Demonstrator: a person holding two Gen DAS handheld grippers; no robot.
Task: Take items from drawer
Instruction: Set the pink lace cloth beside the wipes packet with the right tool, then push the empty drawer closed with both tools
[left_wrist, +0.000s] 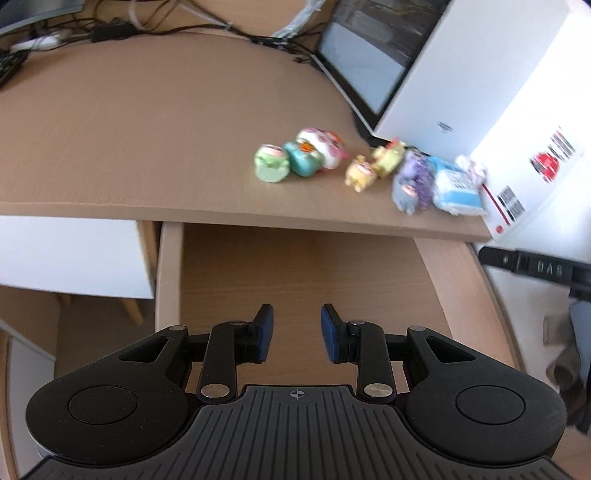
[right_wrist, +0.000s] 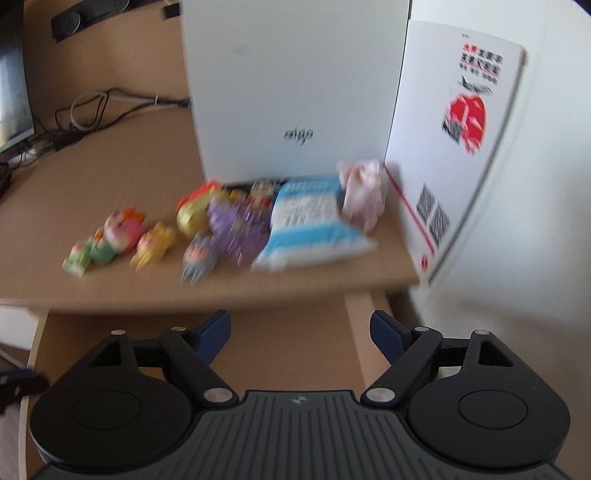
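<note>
Left wrist view: left gripper (left_wrist: 296, 334) jaws apart, empty, over the open drawer (left_wrist: 295, 266), whose visible floor is bare. Right gripper (right_wrist: 300, 334) jaws wide, empty. Toys (left_wrist: 306, 155) and packet (right_wrist: 310, 221) lie on table (left_wrist: 147, 129) ahead. Likely the final step; next, check the drawer's hidden back.

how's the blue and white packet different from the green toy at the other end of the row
The blue and white packet is a flat, soft pouch with printing on it; the green toy is a small rounded figure. The packet is plainly the bigger of the two. The packet lies at the right end of the row, beside the white box; the green toy sits at the left end, on bare desk. Both rest on the desk top, not in the open drawer, and neither gripper holds either.
</note>
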